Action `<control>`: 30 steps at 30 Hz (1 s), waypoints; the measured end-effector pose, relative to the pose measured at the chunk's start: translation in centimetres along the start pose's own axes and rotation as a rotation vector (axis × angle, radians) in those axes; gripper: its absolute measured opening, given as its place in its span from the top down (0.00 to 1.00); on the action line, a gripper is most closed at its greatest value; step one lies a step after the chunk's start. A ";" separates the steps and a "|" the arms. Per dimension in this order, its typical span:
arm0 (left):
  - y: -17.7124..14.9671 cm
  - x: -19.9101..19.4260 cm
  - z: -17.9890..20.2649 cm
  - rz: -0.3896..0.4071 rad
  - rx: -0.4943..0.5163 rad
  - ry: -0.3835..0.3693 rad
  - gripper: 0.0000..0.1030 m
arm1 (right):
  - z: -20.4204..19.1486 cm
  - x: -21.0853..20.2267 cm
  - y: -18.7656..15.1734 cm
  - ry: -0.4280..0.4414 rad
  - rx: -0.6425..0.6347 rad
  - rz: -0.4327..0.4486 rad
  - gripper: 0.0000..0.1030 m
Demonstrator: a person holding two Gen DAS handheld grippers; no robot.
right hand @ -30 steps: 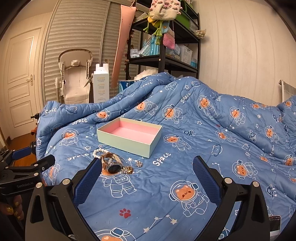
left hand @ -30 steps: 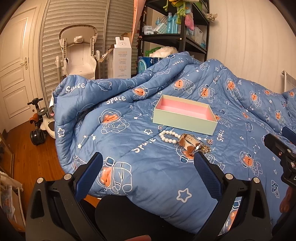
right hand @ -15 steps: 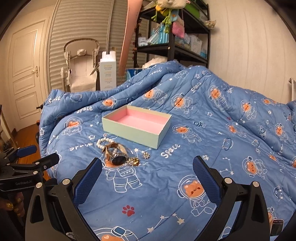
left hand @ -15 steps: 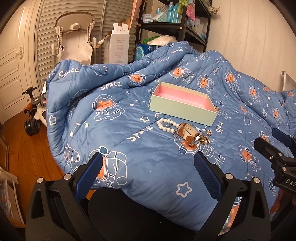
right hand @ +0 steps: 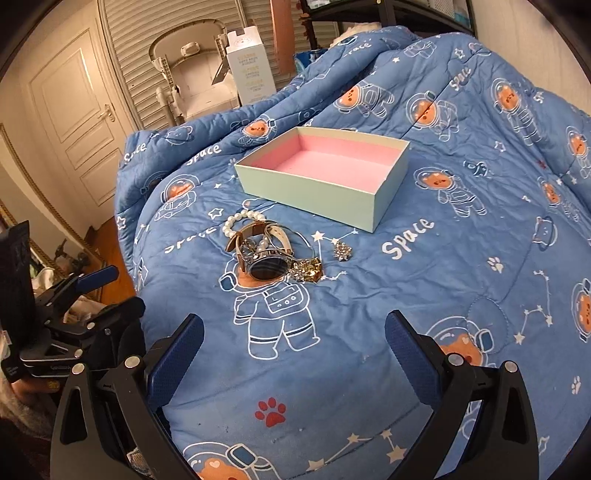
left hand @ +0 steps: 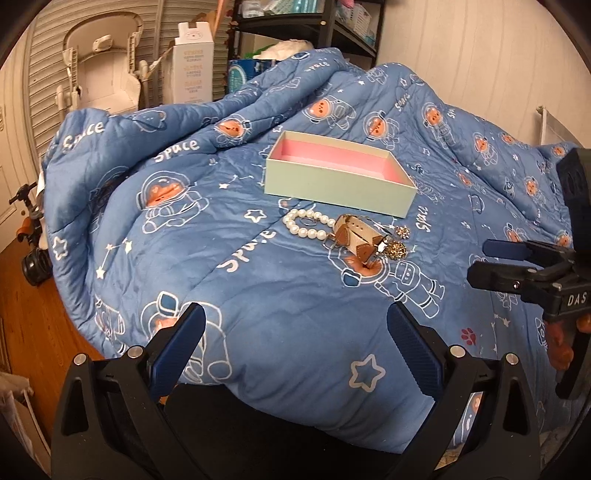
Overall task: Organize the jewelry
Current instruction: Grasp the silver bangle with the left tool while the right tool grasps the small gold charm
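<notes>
A pale green box (left hand: 332, 182) with a pink lining (right hand: 328, 166) sits open and empty on the blue quilt. In front of it lie a pearl bracelet (left hand: 304, 226), a watch (right hand: 266, 264) with a tan and white strap (left hand: 360, 240), a gold sparkly piece (right hand: 306, 272) and a small silver brooch (right hand: 341, 252). My left gripper (left hand: 295, 347) is open and empty, low over the quilt's near edge. My right gripper (right hand: 295, 349) is open and empty, just short of the watch. Each gripper shows at the edge of the other's view.
The quilt (left hand: 258, 288) covers the bed and drops off at the left to a wooden floor (left hand: 33, 314). A white baby chair (left hand: 99, 70), a tall white carton (left hand: 192, 62) and a black shelf unit (left hand: 303, 22) stand behind the bed. A door (right hand: 77, 114) is at left.
Both grippers have moved forward and tilted down toward the jewelry and the box, which now look larger and nearer. Both stay open. Nothing on the quilt has moved.
</notes>
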State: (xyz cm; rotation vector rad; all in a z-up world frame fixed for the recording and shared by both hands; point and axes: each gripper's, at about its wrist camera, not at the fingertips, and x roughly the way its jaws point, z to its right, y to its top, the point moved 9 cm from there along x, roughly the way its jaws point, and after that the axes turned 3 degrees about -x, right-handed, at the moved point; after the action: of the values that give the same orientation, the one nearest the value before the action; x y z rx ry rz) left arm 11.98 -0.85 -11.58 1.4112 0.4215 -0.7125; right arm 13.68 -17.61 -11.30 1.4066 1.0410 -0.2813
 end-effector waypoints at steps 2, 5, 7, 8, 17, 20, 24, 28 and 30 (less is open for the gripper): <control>0.1 0.9 0.7 -0.022 0.037 -0.027 0.06 | 0.5 0.7 0.6 0.019 -0.022 -0.013 0.13; 0.4 2.2 1.5 -0.046 0.070 -0.057 0.06 | 1.9 1.8 1.7 -0.023 -0.079 -0.027 0.31; 0.6 3.1 1.8 -0.061 0.077 -0.066 0.06 | 3.0 2.7 2.2 -0.027 -0.085 -0.048 0.42; 0.7 3.4 1.9 -0.065 0.078 -0.072 0.08 | 3.5 3.2 2.5 -0.026 -0.079 -0.058 0.44; 2.3 5.7 3.7 -0.078 0.126 -0.121 0.13 | 4.9 6.2 3.5 -0.028 -0.079 -0.109 0.57; 3.3 6.1 4.6 -0.076 0.133 -0.160 0.21 | 4.9 6.8 3.4 -0.011 -0.083 -0.127 0.59; 4.8 6.7 5.6 -0.082 0.145 -0.198 0.21 | 5.2 7.5 3.3 0.005 -0.062 -0.142 0.61; 4.9 7.8 6.5 -0.104 0.233 -0.191 0.21 | 5.2 8.6 3.5 0.016 -0.070 -0.155 0.69; 4.9 8.3 6.7 -0.118 0.242 -0.201 0.21 | 5.3 9.1 3.5 0.020 -0.068 -0.163 0.73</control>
State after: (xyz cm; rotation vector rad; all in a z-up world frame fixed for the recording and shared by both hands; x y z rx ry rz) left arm 20.37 -9.03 -12.46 1.5315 0.2683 -1.0190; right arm 23.50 -17.88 -16.50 1.2675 1.1738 -0.3480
